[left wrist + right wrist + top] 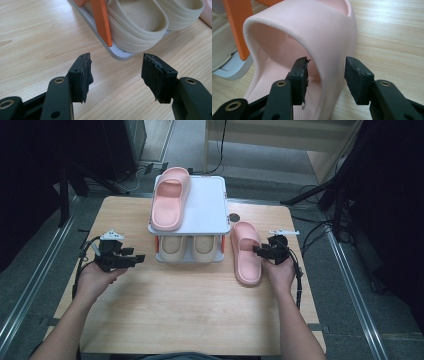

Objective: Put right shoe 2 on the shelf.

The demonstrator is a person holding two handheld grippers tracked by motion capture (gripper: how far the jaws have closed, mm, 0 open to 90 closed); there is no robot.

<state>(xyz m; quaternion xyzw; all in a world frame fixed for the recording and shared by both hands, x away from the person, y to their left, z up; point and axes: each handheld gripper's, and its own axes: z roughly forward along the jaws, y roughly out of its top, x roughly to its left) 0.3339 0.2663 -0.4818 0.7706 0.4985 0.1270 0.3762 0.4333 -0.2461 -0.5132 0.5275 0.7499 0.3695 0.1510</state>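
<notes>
A pink slipper [246, 254] lies on the wooden table [190, 305] just right of a small white shoe rack [207, 205]. My right gripper [256, 250] reaches it from the right. In the right gripper view the gripper [327, 65] is open and its jaws straddle the side wall of the slipper's strap [312, 32], one jaw inside and one outside, with a gap at the outer pad. A second pink slipper [171, 197] rests on the rack's top shelf. My left gripper [140, 257] hovers open and empty [116, 67] left of the rack.
Two beige slippers [188, 246] sit side by side on the rack's lower shelf, close ahead in the left gripper view [140, 22] behind an orange post [101, 22]. A small black disc [233, 217] lies by the rack. Bare table stretches along the near side.
</notes>
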